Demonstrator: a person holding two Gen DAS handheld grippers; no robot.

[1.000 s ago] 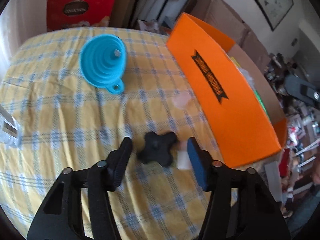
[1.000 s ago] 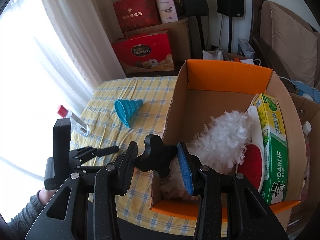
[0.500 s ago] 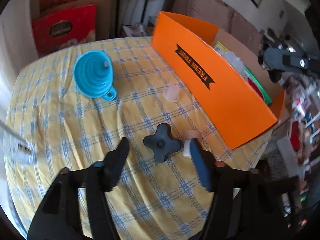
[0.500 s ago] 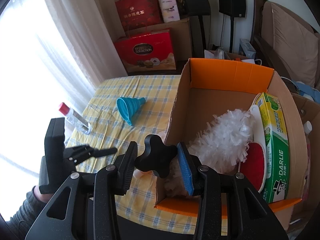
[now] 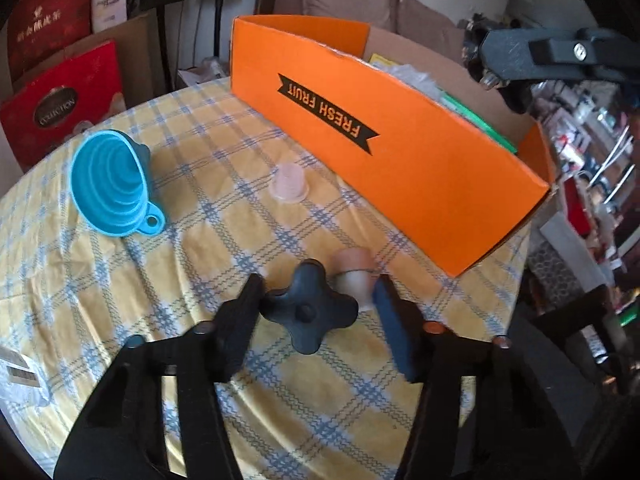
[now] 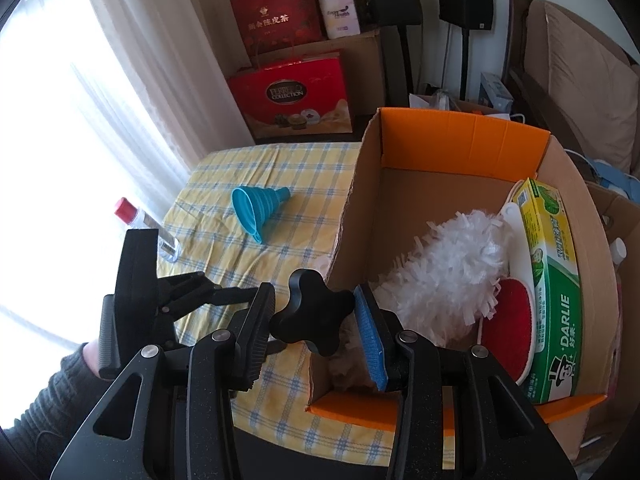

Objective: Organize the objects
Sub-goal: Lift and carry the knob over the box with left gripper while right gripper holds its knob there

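My left gripper (image 5: 318, 282) hangs low over the yellow checked tablecloth (image 5: 132, 288), its jaws closing. Between them stands a small white bottle with a tan cap (image 5: 354, 274), close to the blue right pad (image 5: 390, 320); the left pad is clear of it. Farther back lie a blue funnel (image 5: 112, 184) and a clear pinkish cap (image 5: 288, 186). My right gripper (image 6: 316, 308) stands open and bare over the near left corner of the orange box (image 6: 460, 148). In the right wrist view, the left gripper (image 6: 224, 296) is held by a hand in a grey sleeve.
The box (image 5: 400, 160) holds a white duster (image 6: 448, 264), a red scrubber (image 6: 508, 328) and a green toothpaste carton (image 6: 556, 280). A clear bottle with a red cap (image 6: 144, 228) lies near the table's window-side edge. Red gift bags (image 6: 292, 92) and a sofa stand behind.
The left gripper has rolled and shifted so the small tan-capped bottle now stands between its jaws; they widened, then narrowed. The right gripper has stayed put.
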